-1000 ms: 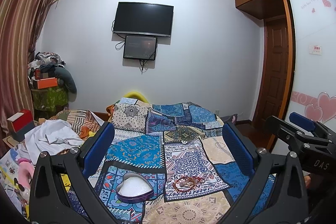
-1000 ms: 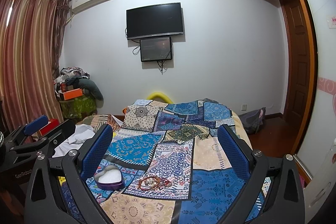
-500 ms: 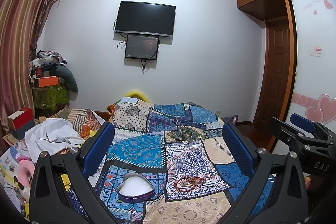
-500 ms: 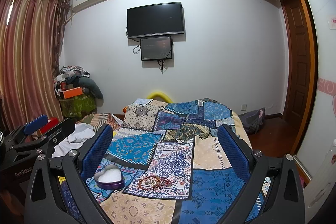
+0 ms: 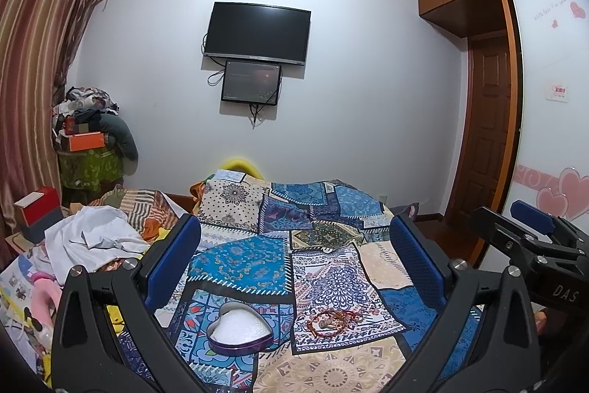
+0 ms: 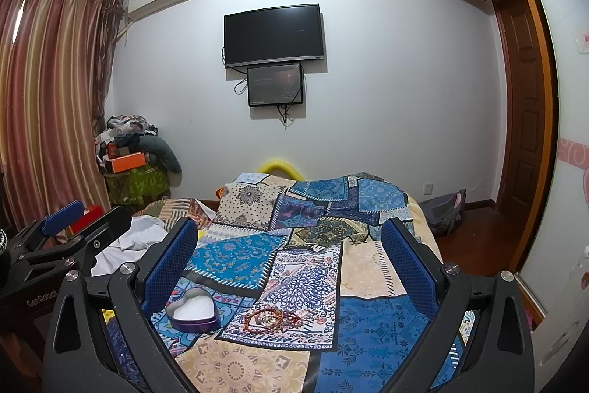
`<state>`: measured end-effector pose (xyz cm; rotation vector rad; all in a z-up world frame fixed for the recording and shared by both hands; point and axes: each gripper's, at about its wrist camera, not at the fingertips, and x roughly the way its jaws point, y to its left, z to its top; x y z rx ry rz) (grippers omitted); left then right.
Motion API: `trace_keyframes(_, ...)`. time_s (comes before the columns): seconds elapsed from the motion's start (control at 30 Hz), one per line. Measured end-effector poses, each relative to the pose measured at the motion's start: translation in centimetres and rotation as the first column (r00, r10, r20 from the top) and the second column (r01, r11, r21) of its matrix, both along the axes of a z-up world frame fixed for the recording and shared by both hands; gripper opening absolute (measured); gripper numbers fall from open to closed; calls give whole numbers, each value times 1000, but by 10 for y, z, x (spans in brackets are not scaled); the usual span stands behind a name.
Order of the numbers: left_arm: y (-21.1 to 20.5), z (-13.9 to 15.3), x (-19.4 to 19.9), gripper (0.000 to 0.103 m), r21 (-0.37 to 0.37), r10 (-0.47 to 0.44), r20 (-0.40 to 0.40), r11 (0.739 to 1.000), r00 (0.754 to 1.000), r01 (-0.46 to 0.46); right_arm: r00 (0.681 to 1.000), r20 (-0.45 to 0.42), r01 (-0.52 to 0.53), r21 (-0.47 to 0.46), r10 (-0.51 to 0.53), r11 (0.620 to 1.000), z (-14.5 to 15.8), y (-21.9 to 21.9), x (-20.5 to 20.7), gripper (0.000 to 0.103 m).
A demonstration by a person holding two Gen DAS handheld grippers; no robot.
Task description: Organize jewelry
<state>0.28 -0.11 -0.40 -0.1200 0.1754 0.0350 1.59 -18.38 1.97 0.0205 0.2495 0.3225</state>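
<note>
Bedroom walls in pale grey close the far side, with a dark television (image 5: 257, 32) mounted over a smaller screen, striped curtains (image 6: 44, 98) at the far left and a wooden door (image 6: 522, 120) at the far right. Nearer, a bed (image 6: 368, 337) under a patchwork cover of blue, cream and tan panels carries everything that matters.

Going left to right: crumpled white clothing (image 5: 92, 238) lies at the left edge of the bed. Next, the left gripper (image 5: 294, 260) hovers above the near part of the cover, its blue-padded jaws spread wide with nothing between them. Below it sits the heart-shaped tin (image 5: 239, 328), lid off, purple-walled, showing only a white lining; no jewellery can be seen in it. Just beside the tin, to its right and apart from it, the beaded bracelets (image 5: 337, 317) lie in a loose reddish tangle on a blue-and-white panel. How many strands there are is too small to tell. Furthest right, the right gripper (image 6: 289, 253) is likewise held above the bed, jaws wide apart and holding nothing.

By my reading the task has barely begun: the container stands ready and unfilled, and the whole heap waits on the cover. What remains is picking the pieces up and laying them in the tin, probably one at a time, since tangled strands may drag one another.
</note>
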Motion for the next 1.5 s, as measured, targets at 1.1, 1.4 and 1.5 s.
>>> trace_keyframes(1.1,8,-70,100,103,-5,-16,-287,1000,958,15,972,-219,71,-71,-85,995,-66,-15,76,99)
trace_keyframes(1.4,-5,-130,144,89,-49,-124,-474,992,872,114,927,-361,44,-148,-95,988,-108,-23,101,99)
trace_keyframes(1.5,-12,-143,152,79,-56,-155,-514,988,844,147,916,-395,7,-158,-70,987,-120,-21,107,94)
